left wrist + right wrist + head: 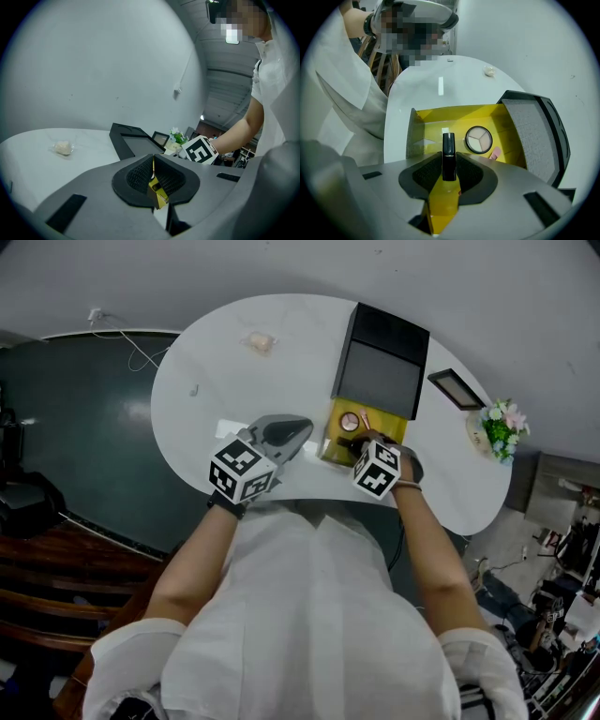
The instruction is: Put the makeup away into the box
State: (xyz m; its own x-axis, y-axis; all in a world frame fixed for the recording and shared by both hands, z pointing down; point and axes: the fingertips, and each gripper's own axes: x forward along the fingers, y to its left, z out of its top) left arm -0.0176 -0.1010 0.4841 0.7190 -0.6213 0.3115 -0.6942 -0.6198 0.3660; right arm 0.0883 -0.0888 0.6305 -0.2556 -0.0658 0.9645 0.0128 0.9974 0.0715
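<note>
An open yellow box (337, 432) with its black lid (382, 362) folded back stands on the white table (216, 362). My left gripper (302, 433) is shut on the box's left wall, and the thin yellow edge (157, 190) shows between the pads. My right gripper (449, 169) points steeply down over the box (454, 117) and is shut on a black makeup tube (448, 154). Inside the box lie a round compact (478, 139) with three pale shades and a small pink item (495, 153). In the head view the right gripper (364, 442) covers the tube.
A small dark picture frame (457, 387) and a bunch of flowers (502, 427) stand at the table's right end. A pale crumpled lump (259, 341) lies at the far side. The table's near edge runs just below both grippers.
</note>
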